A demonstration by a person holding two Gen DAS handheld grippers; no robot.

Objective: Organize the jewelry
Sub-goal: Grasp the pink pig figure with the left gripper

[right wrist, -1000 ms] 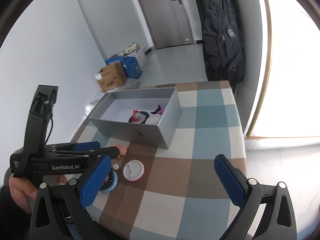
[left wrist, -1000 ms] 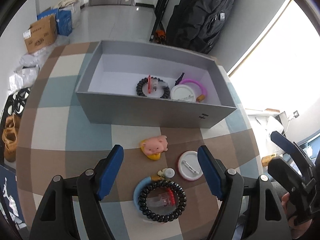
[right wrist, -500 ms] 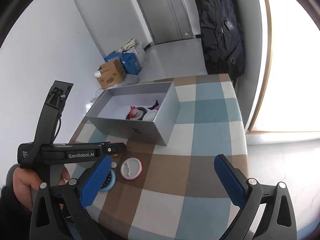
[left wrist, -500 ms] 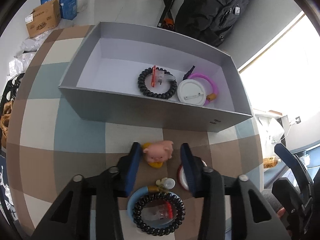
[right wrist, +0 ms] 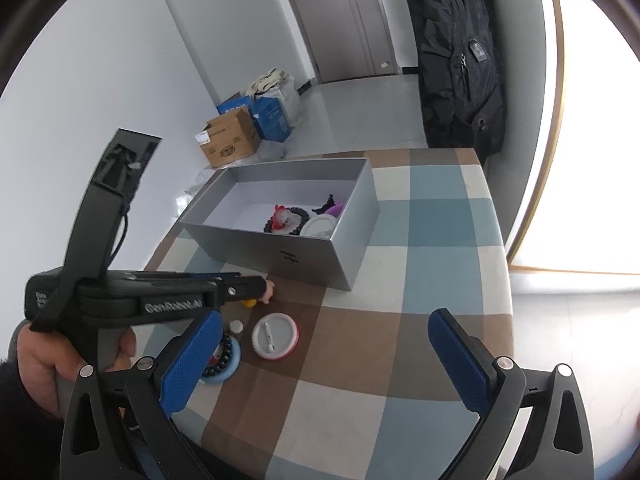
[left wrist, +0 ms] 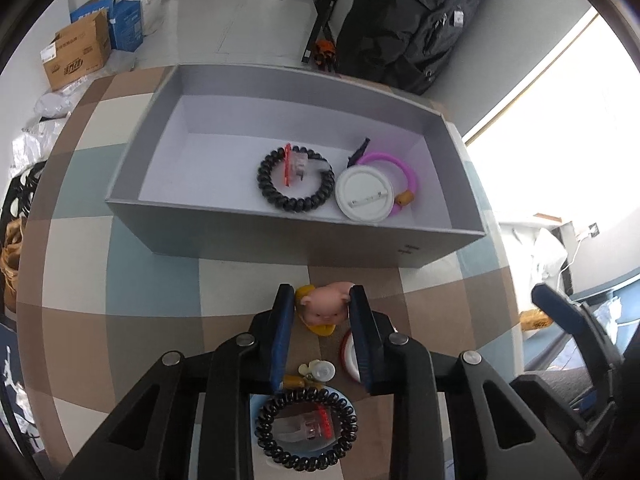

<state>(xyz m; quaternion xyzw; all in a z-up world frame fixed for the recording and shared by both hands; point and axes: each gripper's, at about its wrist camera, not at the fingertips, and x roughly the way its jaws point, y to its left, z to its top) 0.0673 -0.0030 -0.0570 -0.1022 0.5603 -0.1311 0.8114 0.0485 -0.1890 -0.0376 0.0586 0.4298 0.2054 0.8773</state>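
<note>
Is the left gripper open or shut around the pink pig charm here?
Shut on it. The left gripper has both blue pads pressed against the sides of the pink pig charm, which sits on the checked tablecloth outside the grey box.

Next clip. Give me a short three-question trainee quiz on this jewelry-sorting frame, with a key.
1. True or false: the left gripper is closed on the pink pig charm.
2. Which item lies inside the grey box? A) blue ring B) purple bracelet C) red-rimmed badge
3. Fill in: the right gripper is ____ and holds nothing.

Key: 1 true; 2 B; 3 open.
</note>
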